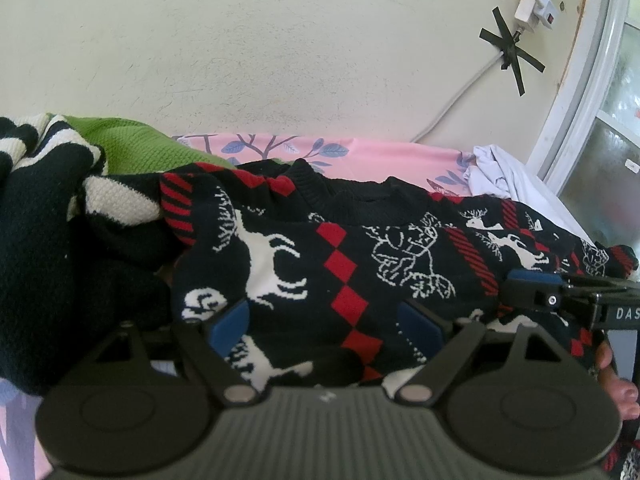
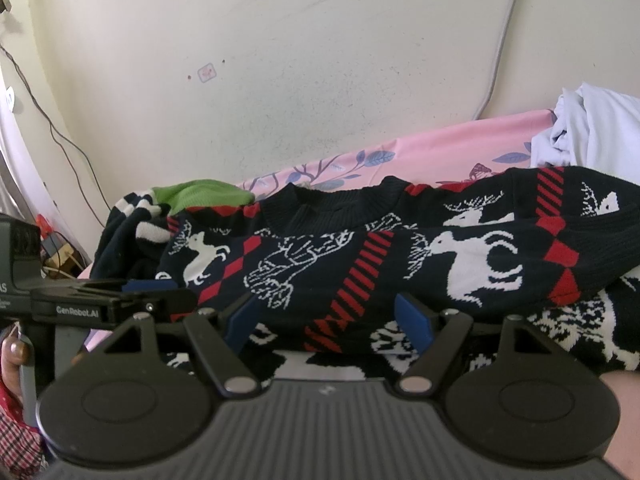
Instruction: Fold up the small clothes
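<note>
My left gripper (image 1: pixel 322 326) and right gripper (image 2: pixel 330 322) both stand wide open over the reindeer sweater (image 1: pixel 360 264), gripping nothing. It lies spread on the pink bedsheet (image 1: pixel 380 152) — near hem hidden. Beyond: striped knit (image 1: pixel 36 184), white cloth (image 2: pixel 592 128), then the wall (image 1: pixel 280 48).

"GenRobot.AI" is printed on the left tongs (image 2: pixel 150 286); "DAS" on the right tongs (image 1: pixel 532 280).

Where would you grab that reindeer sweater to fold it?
I'd take the reindeer sweater by its near edge, coming in low from the front, one gripper toward each side. It lies spread out with the collar at the far end, so the near edge probably lifts evenly.
</note>
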Demonstrator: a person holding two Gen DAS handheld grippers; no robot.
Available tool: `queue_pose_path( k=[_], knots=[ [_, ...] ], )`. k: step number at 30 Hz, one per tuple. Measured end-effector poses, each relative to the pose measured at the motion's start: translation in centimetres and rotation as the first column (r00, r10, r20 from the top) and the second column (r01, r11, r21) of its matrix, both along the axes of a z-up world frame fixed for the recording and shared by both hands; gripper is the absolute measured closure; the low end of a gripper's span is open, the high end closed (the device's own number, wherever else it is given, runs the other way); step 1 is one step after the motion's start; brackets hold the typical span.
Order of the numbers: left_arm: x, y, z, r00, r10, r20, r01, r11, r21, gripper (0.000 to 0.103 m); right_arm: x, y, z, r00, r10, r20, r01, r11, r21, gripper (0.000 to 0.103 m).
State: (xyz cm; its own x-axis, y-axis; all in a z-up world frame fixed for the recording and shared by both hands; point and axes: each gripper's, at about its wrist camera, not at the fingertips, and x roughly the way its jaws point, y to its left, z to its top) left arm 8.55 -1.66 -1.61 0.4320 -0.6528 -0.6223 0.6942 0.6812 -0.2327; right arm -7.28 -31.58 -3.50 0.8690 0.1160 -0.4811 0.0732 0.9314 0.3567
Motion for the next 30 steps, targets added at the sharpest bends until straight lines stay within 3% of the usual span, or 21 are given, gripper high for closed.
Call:
queue_pose_path(
  k=[15,20,22,25,27,30],
  knots=[
    [-0.2,-0.3,0.0,1.000,-0.005,0.020,0.005,1.000,0.023,0.018,0.0,0.0,0.0,1.000,-0.002,0.000,0.002,1.000,0.001,0.032],
    [0.1,0.6,0.5,1.000,-0.009,-0.008,0.008,0.999,-0.042,0.018,0.0,0.1,0.0,1.000,-0.004,-0.003,0.004,1.000,-0.009,0.032],
    [0.5,0.7,0.2,0.999,0.002,-0.034,-0.003,0.999,-0.036,0.019,0.1,0.1,0.0,1.000,-0.002,-0.010,0.002,1.000,-0.018,0.032],
    [0.5,0.5,0.2,1.000,0.004,-0.030,-0.004,1.000,-0.012,0.018,0.0,0.3,0.2,1.000,-0.012,-0.026,0.011,0.999,-0.043,0.039],
    [0.2,0.4,0.3,1.000,0.002,-0.017,-0.002,1.000,-0.003,0.018,-1.8,-0.6,0.9,0.999,-0.036,0.012,0.036,0.999,-0.004,0.040],
    [0.2,0.8,0.6,1.000,0.003,-0.024,-0.004,0.999,-0.047,0.018,-6.4,-3.3,2.7,0.984,-0.138,0.108,0.137,0.990,0.022,0.040]
  ],
)
